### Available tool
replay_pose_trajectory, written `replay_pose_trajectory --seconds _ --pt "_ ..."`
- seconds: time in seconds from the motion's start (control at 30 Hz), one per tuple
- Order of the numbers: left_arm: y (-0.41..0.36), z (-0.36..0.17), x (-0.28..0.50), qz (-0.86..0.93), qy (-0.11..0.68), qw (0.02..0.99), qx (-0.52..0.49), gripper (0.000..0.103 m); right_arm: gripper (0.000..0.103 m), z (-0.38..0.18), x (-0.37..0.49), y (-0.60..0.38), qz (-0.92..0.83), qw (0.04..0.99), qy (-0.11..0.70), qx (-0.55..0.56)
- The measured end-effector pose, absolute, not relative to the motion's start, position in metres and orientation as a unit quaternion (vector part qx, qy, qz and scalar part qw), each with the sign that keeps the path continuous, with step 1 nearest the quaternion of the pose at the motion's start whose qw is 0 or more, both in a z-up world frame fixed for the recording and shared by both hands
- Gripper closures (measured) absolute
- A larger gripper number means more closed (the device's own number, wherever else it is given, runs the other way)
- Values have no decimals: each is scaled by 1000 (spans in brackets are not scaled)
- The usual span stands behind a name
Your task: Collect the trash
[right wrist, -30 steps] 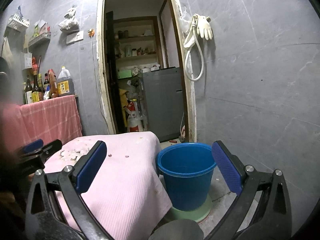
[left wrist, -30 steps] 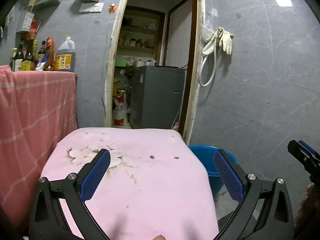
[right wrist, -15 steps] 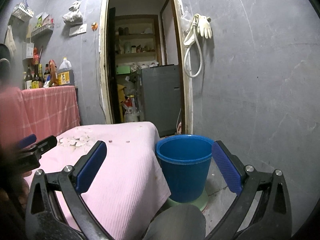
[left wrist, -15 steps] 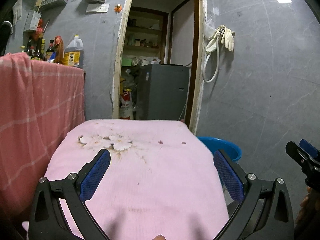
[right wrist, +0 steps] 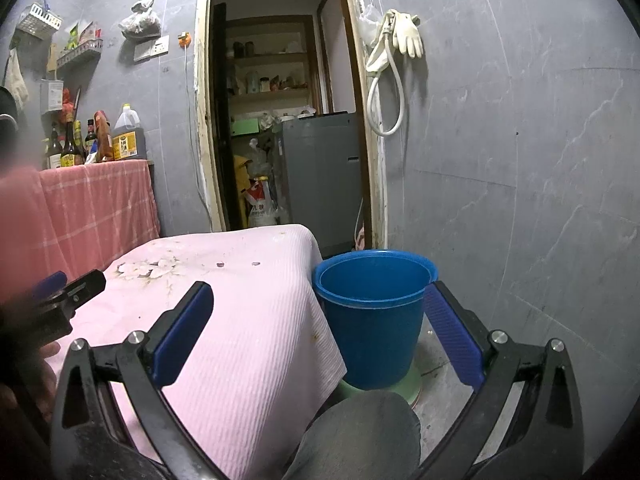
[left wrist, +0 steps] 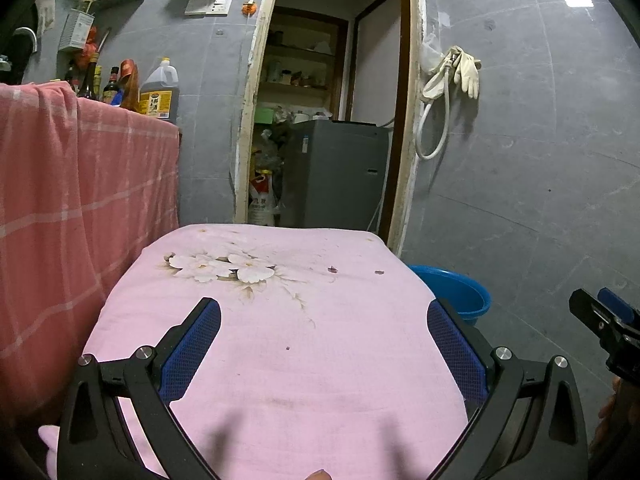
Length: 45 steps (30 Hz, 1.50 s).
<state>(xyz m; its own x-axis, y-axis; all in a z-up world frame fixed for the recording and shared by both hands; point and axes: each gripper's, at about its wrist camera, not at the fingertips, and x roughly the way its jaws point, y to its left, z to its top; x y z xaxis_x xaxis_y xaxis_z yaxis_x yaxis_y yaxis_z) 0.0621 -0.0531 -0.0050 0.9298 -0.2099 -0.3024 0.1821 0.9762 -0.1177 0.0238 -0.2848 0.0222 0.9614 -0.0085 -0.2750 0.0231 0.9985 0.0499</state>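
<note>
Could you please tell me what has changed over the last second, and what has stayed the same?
Only the viewpoint shifted: both cameras dropped lower and tilted up, so the pink flower-printed cloth looks flatter and the round blue plastic bucket sits lower in frame. Nothing was gripped or released. The left gripper and right gripper keep their jaws wide open and empty; the small dark scraps lie where they were.
</note>
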Motion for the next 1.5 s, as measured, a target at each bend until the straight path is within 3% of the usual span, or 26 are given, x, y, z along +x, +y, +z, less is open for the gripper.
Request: replay_pose_trajectory --seconds 1.5 --pt "-47 -5 62 -97 158 981 -48 2 0 22 23 -284 -9 990 139 32"
